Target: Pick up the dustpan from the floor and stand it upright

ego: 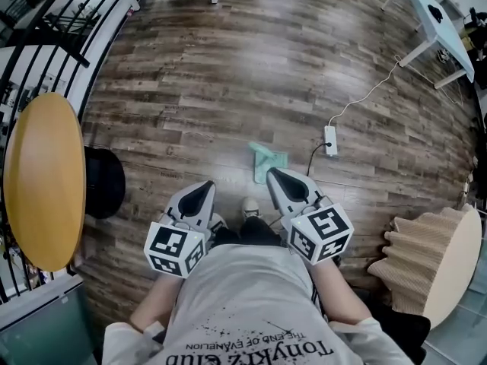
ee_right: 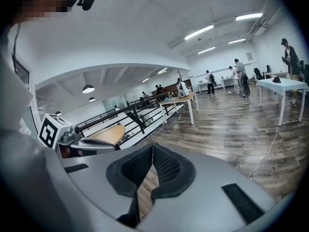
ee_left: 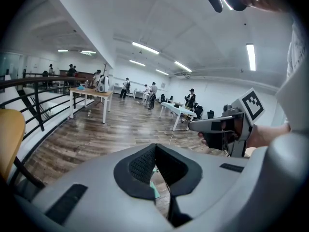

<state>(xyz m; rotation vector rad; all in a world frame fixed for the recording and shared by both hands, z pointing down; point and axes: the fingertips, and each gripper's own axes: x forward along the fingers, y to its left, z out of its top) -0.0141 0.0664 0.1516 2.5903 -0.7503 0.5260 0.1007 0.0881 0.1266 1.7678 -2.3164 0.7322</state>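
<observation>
My left gripper [ego: 203, 188] and right gripper [ego: 275, 176] point slightly down, clenched empty; the teal dustpan [ego: 268, 162] lies on the floor [ego: 228, 90].

Dustpan [ego: 262, 157] on floor [ego: 228, 74] before right hand-held gripper [ego: 272, 172], power strip [ego: 330, 139] right of it, table [ego: 44, 181] far left

The floor [ego: 228, 74] is wood planking with a streaky grey-brown grain and a soft sheen that catches the ceiling lights. The left tool [ego: 204, 185] and right tool [ego: 274, 172] have smooth, matt, pale grey plastic shells. The pads [ee_left: 141, 166] of these 2 tools are black and look rubbery, with a fine dimpled texture. The dustpan [ego: 268, 162] looks like smooth mint-green plastic. The round table [ego: 44, 181] has a smooth, satin ochre top. The railing [ego: 46, 21] is black-painted metal. The shirt [ego: 251, 303] is matt grey cloth.
</observation>
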